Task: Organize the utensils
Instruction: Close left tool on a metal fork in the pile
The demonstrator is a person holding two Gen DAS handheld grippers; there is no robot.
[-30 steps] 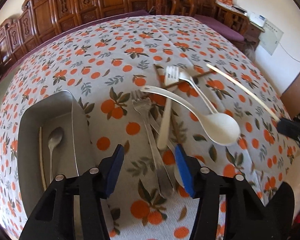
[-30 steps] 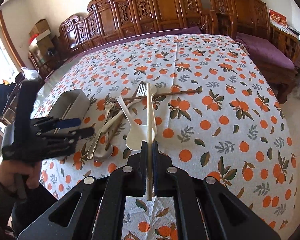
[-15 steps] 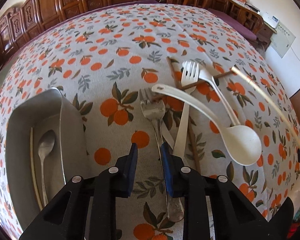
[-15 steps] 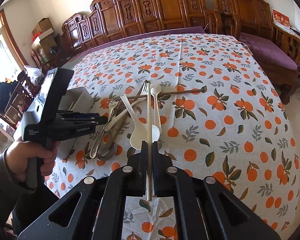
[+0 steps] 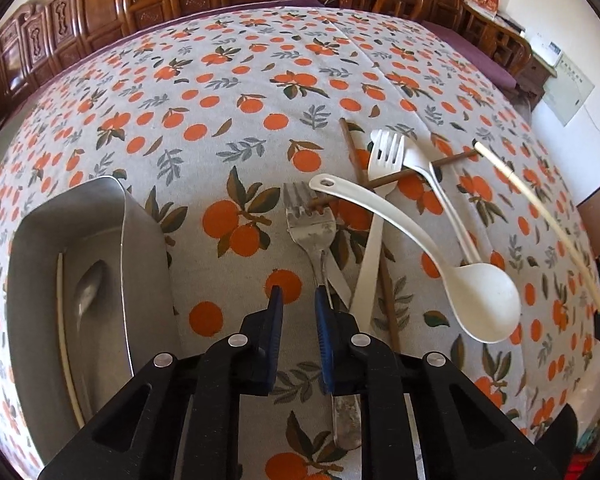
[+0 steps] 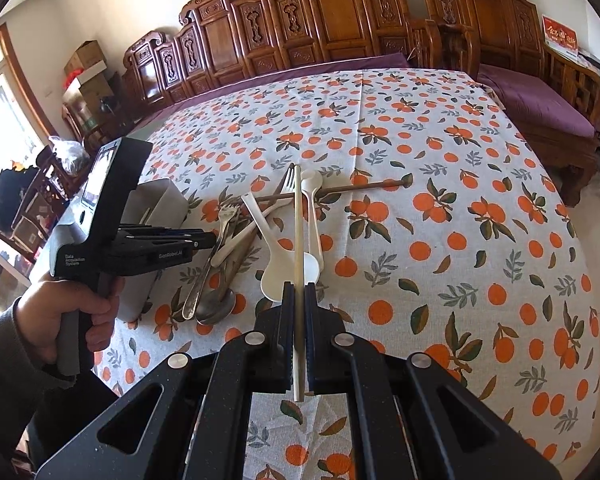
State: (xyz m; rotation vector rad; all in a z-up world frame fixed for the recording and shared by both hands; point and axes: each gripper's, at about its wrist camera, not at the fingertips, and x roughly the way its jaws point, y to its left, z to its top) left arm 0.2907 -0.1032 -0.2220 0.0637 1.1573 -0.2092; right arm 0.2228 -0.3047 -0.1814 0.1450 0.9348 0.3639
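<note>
gripping a pale chopstick (image 6: 298, 240) above the utensil pile, the right gripper (image 6: 299, 292) is clamped tight; left gripper (image 5: 297, 300) jaws narrow, empty, beside a steel fork (image 5: 314, 236) near the tray (image 5: 140, 240).

Your right gripper (image 6: 299, 296) has its jaws closed on a pale chopstick (image 6: 297, 232), which runs straight ahead from the fingers and sticks out a little behind them. Directly ahead and below the chopstick lies a white plastic spoon (image 6: 274, 264), bowl nearest the tongs, with a second white spoon (image 6: 314, 204) just right of the stick. Forward-left sits a metal fork (image 6: 216, 240), and beside it a metal spoon (image 6: 216, 304). A brown chopstick (image 6: 364, 187) lies crosswise farther ahead. Your left gripper (image 6: 210, 239), held in your left hand (image 6: 76, 312), sits left of the tongs, tips at the fork; the gap between its jaws cannot be judged. Behind it stands a metal bin (image 6: 160, 200). All rest on the orange-print tablecloth (image 6: 440, 240).
</note>
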